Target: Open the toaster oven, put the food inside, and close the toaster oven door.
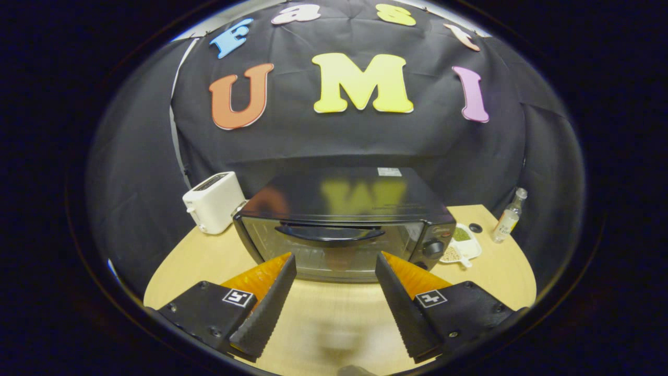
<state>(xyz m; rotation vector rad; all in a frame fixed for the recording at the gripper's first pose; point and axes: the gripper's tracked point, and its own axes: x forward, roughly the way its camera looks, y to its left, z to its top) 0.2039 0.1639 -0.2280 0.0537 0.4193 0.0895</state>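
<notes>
A black toaster oven (339, 219) stands on the wooden table (323, 318), its glass door shut and its dark curved handle (330, 233) across the top of the door. Two knobs (433, 246) sit on its right panel. My gripper (334, 263) is open, its fingertips spread wide just short of the door's lower half, with nothing between them. A blurred pale shape (336, 339) lies on the table low between the fingers; what it is I cannot tell.
A white pop-up toaster (213, 202) stands left of the oven. To its right lie a small white divided dish (462, 245) with grains, a black cap (475, 227) and a clear bottle (509, 215). The table's rounded edge curves on both sides.
</notes>
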